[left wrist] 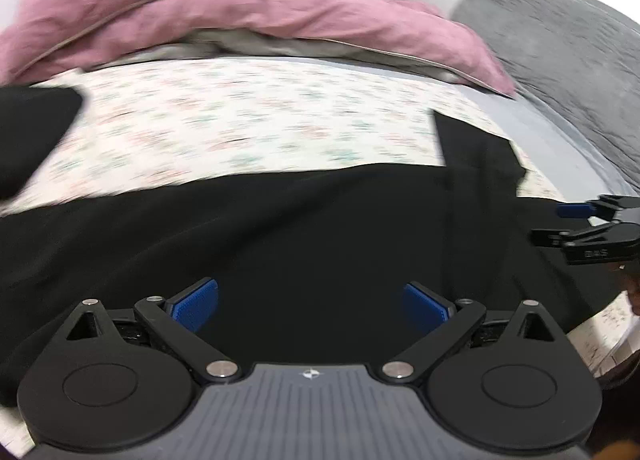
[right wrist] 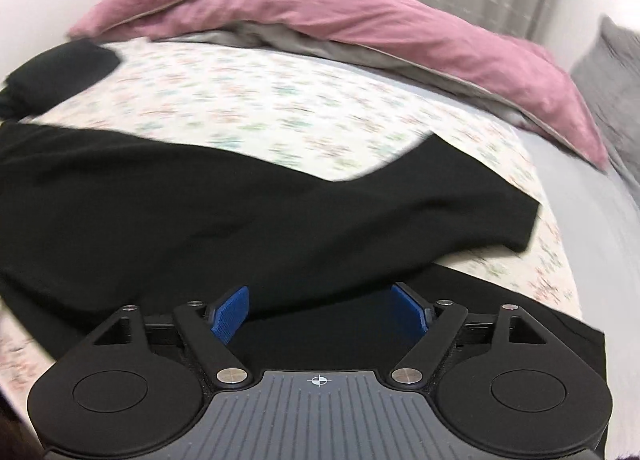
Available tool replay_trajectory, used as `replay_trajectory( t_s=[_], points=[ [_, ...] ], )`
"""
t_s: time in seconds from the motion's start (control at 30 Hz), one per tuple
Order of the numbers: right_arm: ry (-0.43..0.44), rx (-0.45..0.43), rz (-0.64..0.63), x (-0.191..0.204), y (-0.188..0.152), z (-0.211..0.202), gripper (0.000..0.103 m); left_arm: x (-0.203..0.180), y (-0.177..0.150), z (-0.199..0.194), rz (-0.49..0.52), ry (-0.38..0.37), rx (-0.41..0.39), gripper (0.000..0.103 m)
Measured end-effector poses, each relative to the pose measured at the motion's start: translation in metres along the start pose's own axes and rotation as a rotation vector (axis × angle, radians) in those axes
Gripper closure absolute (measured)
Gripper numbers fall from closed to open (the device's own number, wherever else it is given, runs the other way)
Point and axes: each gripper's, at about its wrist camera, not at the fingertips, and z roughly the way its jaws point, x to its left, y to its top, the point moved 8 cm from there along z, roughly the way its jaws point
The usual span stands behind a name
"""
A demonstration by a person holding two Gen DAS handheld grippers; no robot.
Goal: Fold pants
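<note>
Black pants [left wrist: 304, 228] lie spread across a floral bedsheet [left wrist: 248, 120], with one leg end folded up at the right [left wrist: 476, 148]. My left gripper [left wrist: 311, 306] is open, its blue pads [left wrist: 196, 304] wide apart just above the black cloth. My right gripper [right wrist: 320, 310] is open too, over the near edge of the pants [right wrist: 224, 216]. It also shows at the right edge of the left wrist view [left wrist: 592, 228], over the pants. Neither gripper holds anything.
A pink duvet [left wrist: 224, 16] lies bunched along the far side of the bed, with a grey pillow [left wrist: 560, 44] at the right. A second black garment [right wrist: 60, 68] lies at the far left. The floral sheet [right wrist: 280, 112] shows between pants and duvet.
</note>
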Motion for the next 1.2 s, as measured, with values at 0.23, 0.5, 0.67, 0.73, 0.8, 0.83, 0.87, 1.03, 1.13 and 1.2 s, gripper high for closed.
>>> replay_trajectory(
  t_s=[0.23, 0.5, 0.67, 0.73, 0.8, 0.83, 0.87, 1.03, 1.13, 1.2],
  points=[
    [-0.097, 0.040, 0.151, -0.069, -0.013, 0.026, 0.016, -0.075, 0.054, 0.083, 0.048, -0.090, 0.023, 0.000],
    [-0.140, 0.053, 0.245, -0.141, -0.030, 0.043, 0.016, -0.147, 0.096, 0.191, -0.009, -0.177, 0.127, 0.026],
    [-0.167, 0.059, 0.345, -0.179, -0.051, 0.041, 0.016, -0.164, 0.106, 0.228, -0.134, -0.210, 0.120, 0.037],
    [-0.178, 0.060, 0.384, -0.193, -0.060, 0.039, 0.016, -0.167, 0.109, 0.235, -0.167, -0.221, 0.111, 0.042],
    [-0.184, 0.059, 0.421, -0.202, -0.067, 0.036, 0.016, -0.171, 0.113, 0.243, -0.202, -0.232, 0.106, 0.051],
    [-0.185, 0.057, 0.438, -0.206, -0.069, 0.034, 0.016, -0.175, 0.119, 0.247, -0.216, -0.234, 0.104, 0.057],
    [-0.186, 0.053, 0.452, -0.208, -0.071, 0.032, 0.016, -0.176, 0.123, 0.248, -0.232, -0.240, 0.103, 0.074],
    [-0.193, 0.030, 0.458, -0.213, -0.072, 0.024, 0.016, -0.208, 0.139, 0.219, -0.247, -0.373, -0.007, 0.086],
    [-0.192, 0.016, 0.467, -0.216, -0.069, 0.017, 0.016, -0.252, 0.138, 0.188, -0.150, -0.496, -0.035, 0.086],
    [-0.186, -0.011, 0.482, -0.221, -0.065, 0.009, 0.016, -0.282, 0.129, 0.171, -0.095, -0.572, -0.023, 0.086]
  ],
)
